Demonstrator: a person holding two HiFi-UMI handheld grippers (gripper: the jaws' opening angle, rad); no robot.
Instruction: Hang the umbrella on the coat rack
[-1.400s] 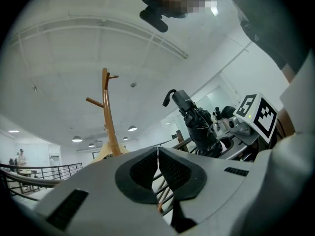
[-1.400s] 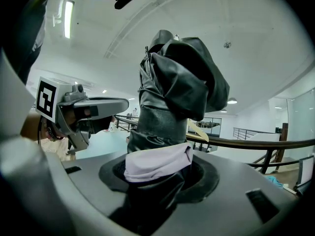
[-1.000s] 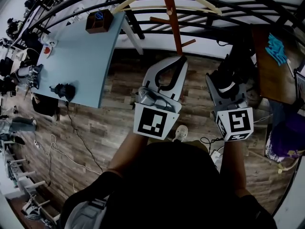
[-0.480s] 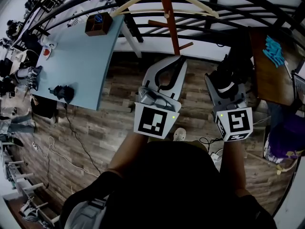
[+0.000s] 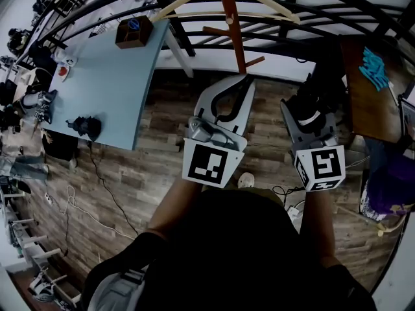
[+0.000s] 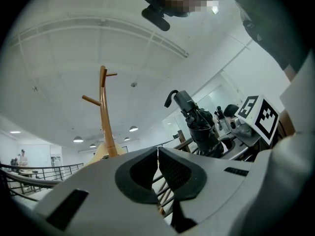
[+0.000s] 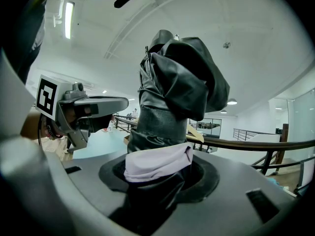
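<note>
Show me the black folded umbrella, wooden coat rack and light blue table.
Folded black umbrella [image 7: 170, 92], right gripper view, its bunched canopy.
Wooden coat rack [image 6: 104, 117], left gripper view, its upright pole.
Light blue table [image 5: 110, 76], head view, bare top.

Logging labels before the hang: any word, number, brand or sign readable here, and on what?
No readable words or numbers.
Cube on left claw: square black-and-white marker, no letters.
Cube on right claw: the same.
Brown box on table: too small to read anything.

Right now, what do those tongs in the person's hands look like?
The left tongs and right tongs are light grey plastic with black textured pads inside. Each carries a white cube printed with black square markers. The person wears a dark top.
</note>
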